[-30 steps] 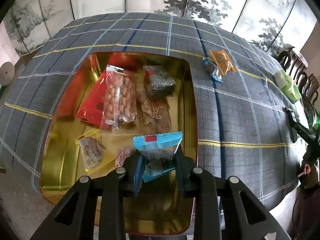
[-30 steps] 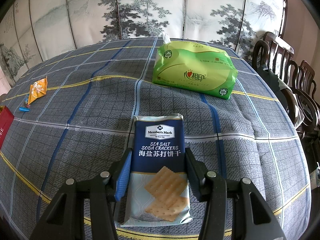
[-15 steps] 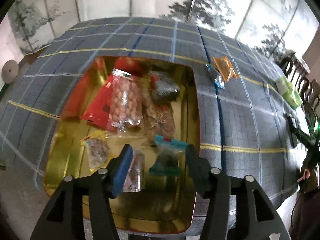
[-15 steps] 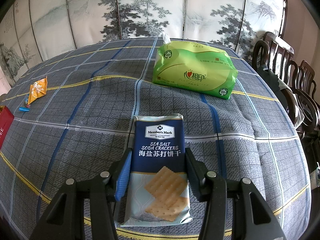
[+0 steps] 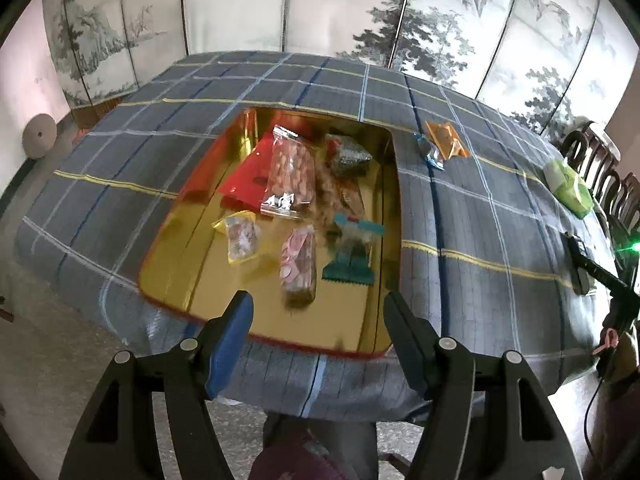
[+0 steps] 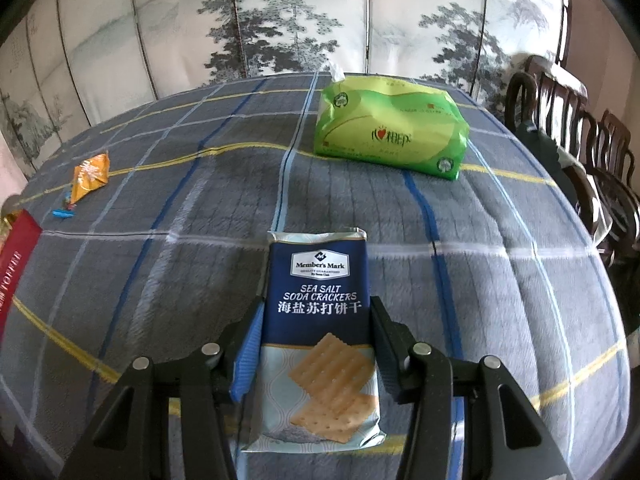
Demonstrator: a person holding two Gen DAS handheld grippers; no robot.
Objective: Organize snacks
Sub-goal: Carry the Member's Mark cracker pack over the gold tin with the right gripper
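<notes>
A gold tin (image 5: pixel 168 232) on the plaid tablecloth holds several snacks: a peanut bag (image 5: pixel 290 172), a red packet (image 5: pixel 244 176), a pink sweet pack (image 5: pixel 298 264) and a blue-topped packet (image 5: pixel 352 256) near its right wall. My left gripper (image 5: pixel 317 300) hangs over the tin's near rim. Its jaws are opening with nothing between them. In the right wrist view my right gripper (image 6: pixel 316 304) is shut on a dark blue pack of sea salt soda crackers (image 6: pixel 318 292), with its pads against both long sides.
An orange packet (image 5: pixel 444 140) and a small blue sweet (image 5: pixel 430 152) lie on the cloth right of the tin. A green tissue pack (image 6: pixel 392 136) sits at the far side. A red box edge (image 6: pixel 14 256) shows at the left. Dark wooden chairs (image 6: pixel 576 128) line the right edge.
The left gripper let go of the blue-topped packet, which now lies in the tin. Its jaws spread, and it drew back and up. The right gripper and the crackers stayed still.
</notes>
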